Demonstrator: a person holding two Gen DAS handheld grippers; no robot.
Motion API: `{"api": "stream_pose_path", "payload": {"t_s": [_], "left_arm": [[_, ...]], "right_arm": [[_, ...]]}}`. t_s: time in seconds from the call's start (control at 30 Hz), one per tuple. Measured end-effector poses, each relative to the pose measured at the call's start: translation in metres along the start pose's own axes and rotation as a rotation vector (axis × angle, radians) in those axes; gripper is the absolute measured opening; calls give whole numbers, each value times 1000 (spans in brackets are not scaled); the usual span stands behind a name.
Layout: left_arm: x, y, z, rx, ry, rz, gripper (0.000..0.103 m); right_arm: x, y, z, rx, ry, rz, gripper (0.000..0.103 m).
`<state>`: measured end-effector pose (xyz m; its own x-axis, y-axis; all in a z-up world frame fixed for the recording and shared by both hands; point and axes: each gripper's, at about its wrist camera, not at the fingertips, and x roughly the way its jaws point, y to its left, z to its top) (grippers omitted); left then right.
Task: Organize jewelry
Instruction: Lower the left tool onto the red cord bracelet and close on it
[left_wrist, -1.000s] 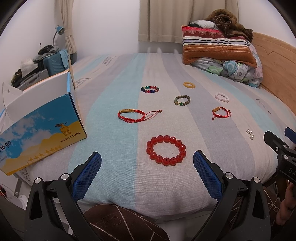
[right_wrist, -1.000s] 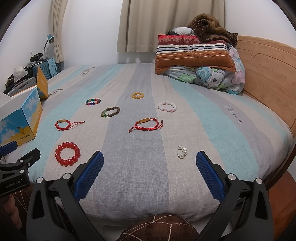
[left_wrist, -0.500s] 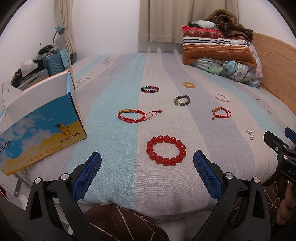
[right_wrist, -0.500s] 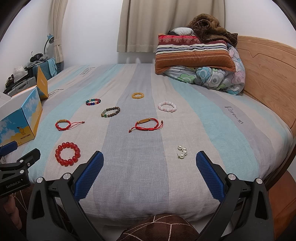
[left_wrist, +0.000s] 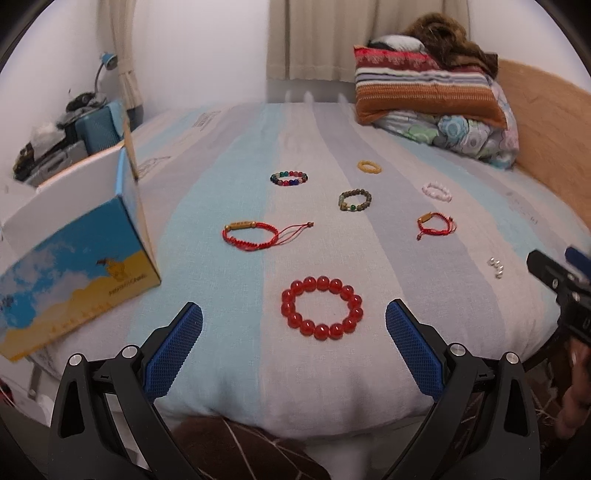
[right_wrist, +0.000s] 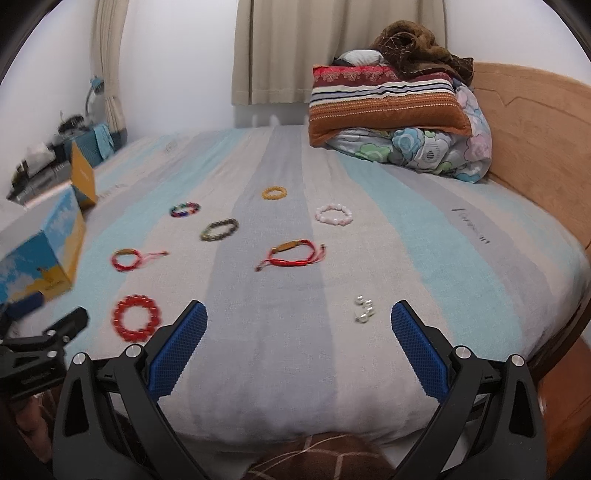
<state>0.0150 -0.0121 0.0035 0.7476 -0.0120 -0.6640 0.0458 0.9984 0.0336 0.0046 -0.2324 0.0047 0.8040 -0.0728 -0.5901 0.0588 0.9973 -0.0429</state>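
Note:
Several bracelets lie spread on a striped bed. A big red bead bracelet (left_wrist: 321, 313) sits just ahead of my left gripper (left_wrist: 294, 325), which is open and empty. A red cord bracelet (left_wrist: 251, 232), a multicolour bead bracelet (left_wrist: 289, 178), a dark bead bracelet (left_wrist: 354, 200), a yellow ring (left_wrist: 369, 167), a pink bead bracelet (right_wrist: 333, 215), a second red cord bracelet (right_wrist: 293, 254) and small pearls (right_wrist: 364, 309) lie farther out. My right gripper (right_wrist: 299, 326) is open and empty, the pearls just inside its right finger.
An open blue and yellow box (left_wrist: 74, 266) stands at the bed's left edge. Pillows and a blanket (right_wrist: 391, 107) are stacked at the far right by the wooden headboard (right_wrist: 535, 136). A cluttered side table (left_wrist: 66, 133) is far left.
Both grippers have moved slightly forward over the bed's near edge, with some motion blur. Both stay open and no jewelry has moved.

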Motion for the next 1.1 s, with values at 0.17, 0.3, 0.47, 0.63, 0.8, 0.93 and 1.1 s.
{"api": "stream_pose_path", "payload": {"t_s": [0.17, 0.3, 0.47, 0.63, 0.8, 0.93, 1.1], "left_arm": [[31, 8, 20, -10, 51, -2, 97], [63, 15, 45, -22, 108, -1, 97], [105, 18, 71, -21, 231, 22, 97], [150, 29, 91, -55, 376, 14, 97], [176, 42, 98, -95, 482, 19, 97], [194, 51, 97, -105, 568, 41, 97], [209, 58, 93, -116, 619, 49, 97]], "right_arm": [[34, -12, 24, 8, 75, -12, 96], [69, -18, 53, 27, 140, 7, 96], [122, -14, 81, 23, 293, 44, 96], [181, 2, 97, -33, 496, 63, 96], [229, 3, 102, 1, 688, 90, 96], [262, -2, 103, 69, 852, 122, 93], [281, -12, 95, 160, 916, 117, 90]]}}
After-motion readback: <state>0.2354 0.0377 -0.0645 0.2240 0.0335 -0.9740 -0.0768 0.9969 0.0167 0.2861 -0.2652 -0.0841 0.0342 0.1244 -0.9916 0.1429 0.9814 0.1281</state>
